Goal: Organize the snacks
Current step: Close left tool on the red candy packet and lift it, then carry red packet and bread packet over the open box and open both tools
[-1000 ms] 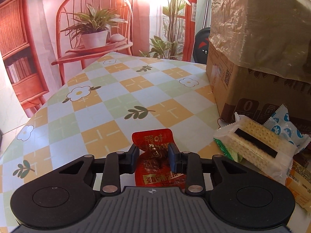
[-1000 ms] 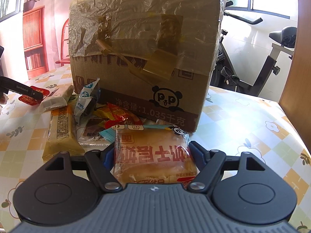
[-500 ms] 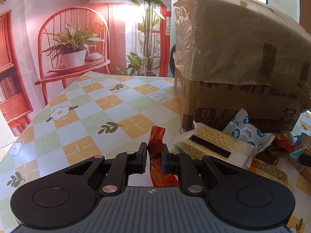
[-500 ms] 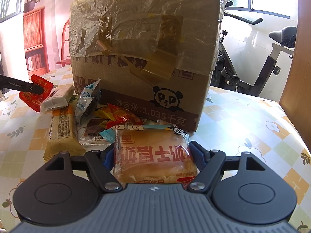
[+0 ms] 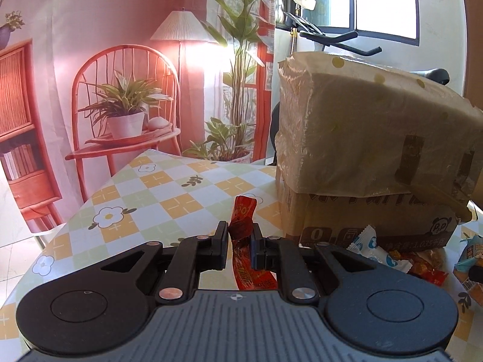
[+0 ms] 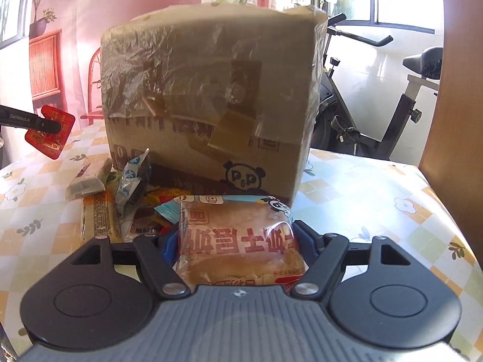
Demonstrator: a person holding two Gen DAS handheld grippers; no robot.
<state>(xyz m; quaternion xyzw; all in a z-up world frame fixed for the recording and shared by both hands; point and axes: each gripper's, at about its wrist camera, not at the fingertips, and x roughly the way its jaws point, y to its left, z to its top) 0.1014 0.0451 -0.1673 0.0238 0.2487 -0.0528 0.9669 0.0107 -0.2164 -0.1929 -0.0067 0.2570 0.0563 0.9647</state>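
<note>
behind everything hangs a printed backdrop of a red chair, potted plants and a lamp, with an exercise bike by the window at about two o'clock in the right wrist view. next in size, the worktop wears a checked cloth of orange, green and white with flowers. on it stands a cardboard box wrapped in crinkled film, filling twelve o'clock in the right view. at its foot, near nine o'clock, lies a loose pile of snacks: a cracker pack, a long orange bar, a blue-and-white sachet, small red sweets.

the right claw is closed on a bread packet, jaws pressing both its sides, low over the worktop just in front of the box. the left claw is shut tight on a small red sachet, held in the air clear of the cloth.

both pickups look done, so the step in hand seems to be carrying. the next move probably calls for choosing a clear spot or group for each item and lowering before release.
</note>
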